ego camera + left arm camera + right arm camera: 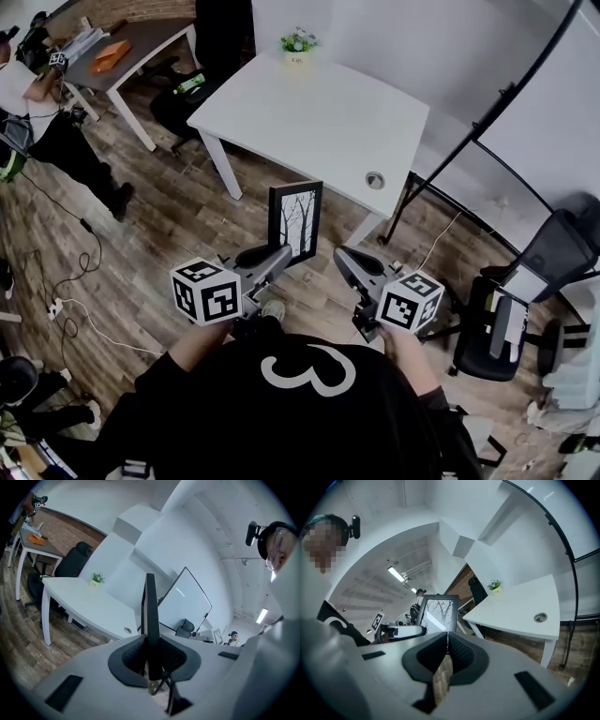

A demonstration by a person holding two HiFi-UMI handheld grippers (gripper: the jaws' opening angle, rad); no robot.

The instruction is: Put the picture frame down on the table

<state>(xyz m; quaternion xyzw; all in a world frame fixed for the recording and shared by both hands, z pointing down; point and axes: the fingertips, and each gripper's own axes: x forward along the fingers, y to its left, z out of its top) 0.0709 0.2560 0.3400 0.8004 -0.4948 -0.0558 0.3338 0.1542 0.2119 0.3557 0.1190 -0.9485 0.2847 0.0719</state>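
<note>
Jaws on the left gripper (279, 257) are clenched on the frame (296, 221), taking it by its lower edge near a corner. In the left gripper view the frame (150, 616) stands edge-on and upright between the pads. On the right gripper (343, 255) the jaws are pressed together with nothing in them, and only wood floor shows through the gap.

The frame hangs in the air over the floor, just short of the near edge of the white bench (319, 117) and not yet above it. Its picture of bare trees faces the person.

It looks stiff and light, and one gripper carries it easily. The front is probably glazed, though I cannot be sure from here, so it likely wants a gentle landing. Its rim is thin and smooth, and with a grip this low the top could swing. A hold further up a side rail, or the free gripper steadying the other side, would give more control. A thin strut shows under the left jaws, perhaps a back prop.

The bench is nearly bare. A small plant (298, 43) sits at its far edge and a cable hole (375, 180) near the right corner, both easy to avoid. A black stand leg (399, 208) and a chair (553, 258) are off to the right. A second desk (141, 47) and another person (56, 141) are well away on the left.
</note>
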